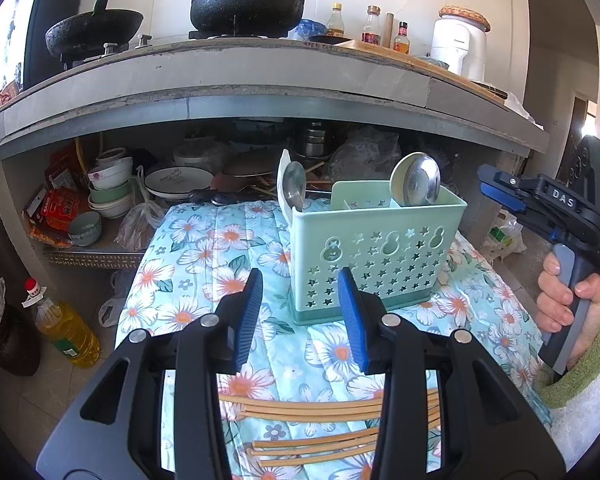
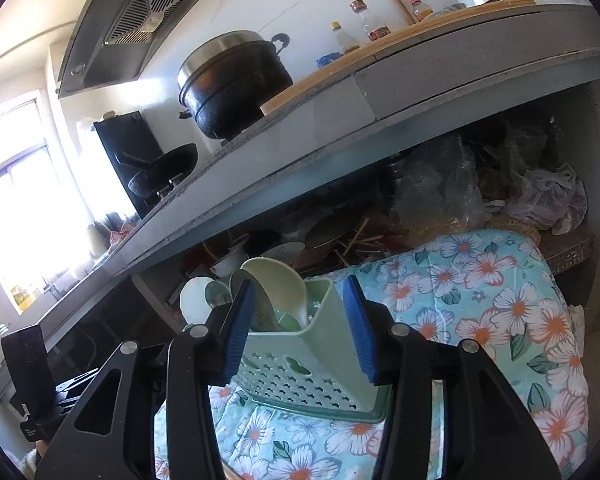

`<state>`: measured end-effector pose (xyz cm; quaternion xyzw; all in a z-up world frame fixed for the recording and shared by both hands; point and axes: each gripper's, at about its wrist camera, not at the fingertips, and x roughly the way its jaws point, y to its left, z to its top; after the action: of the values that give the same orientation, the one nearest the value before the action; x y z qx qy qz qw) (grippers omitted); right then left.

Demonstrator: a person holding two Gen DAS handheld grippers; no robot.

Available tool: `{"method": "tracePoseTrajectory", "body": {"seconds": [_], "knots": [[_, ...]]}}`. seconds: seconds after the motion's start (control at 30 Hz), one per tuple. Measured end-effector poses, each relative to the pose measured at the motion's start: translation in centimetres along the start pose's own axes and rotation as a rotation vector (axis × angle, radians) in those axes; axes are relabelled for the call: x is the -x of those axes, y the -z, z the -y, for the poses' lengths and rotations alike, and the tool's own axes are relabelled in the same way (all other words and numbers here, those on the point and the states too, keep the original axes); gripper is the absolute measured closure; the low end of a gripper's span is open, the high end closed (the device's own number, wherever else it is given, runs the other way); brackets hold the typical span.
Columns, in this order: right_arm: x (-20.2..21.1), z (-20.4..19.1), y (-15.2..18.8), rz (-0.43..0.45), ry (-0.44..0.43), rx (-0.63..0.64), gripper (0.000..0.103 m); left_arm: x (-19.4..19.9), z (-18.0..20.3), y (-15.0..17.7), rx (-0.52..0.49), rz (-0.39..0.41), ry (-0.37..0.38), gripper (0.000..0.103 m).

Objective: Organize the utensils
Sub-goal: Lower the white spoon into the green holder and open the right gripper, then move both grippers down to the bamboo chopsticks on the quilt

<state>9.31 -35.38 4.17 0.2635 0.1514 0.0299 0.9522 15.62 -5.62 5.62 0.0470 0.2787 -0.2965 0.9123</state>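
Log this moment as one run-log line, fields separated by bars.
left gripper open, empty | right gripper open, empty | spoons in green caddy | chopsticks loose on floral cloth

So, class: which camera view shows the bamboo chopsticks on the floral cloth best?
The left wrist view: the chopsticks lie loose across the cloth, partly hidden by the open left claw. The right wrist view shows at most a sliver of one at its bottom edge.
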Motion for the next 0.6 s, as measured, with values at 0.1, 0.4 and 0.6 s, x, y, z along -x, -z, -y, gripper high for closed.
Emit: {"method": "tracePoseTrajectory", "body": {"seconds": [0.1, 0.4, 0.6], "knots": [[1.8, 0.1, 0.6, 0.005, 0.005, -0.014, 0.057, 0.5, 0.1, -0.1, -0.001, 0.005, 0.004, 0.066], [7.0, 0.1, 4.5, -0.079, 0.132, -0.041, 0.05, 2.4, 0.2, 0.6, 0.004, 0.006, 0.007, 0.061], [8.7, -0.2, 9.8, -0.207, 0.259, -0.092, 0.044, 2.3, 0.3, 2.5, 0.023, -0.058, 0.01, 0.057]]}}
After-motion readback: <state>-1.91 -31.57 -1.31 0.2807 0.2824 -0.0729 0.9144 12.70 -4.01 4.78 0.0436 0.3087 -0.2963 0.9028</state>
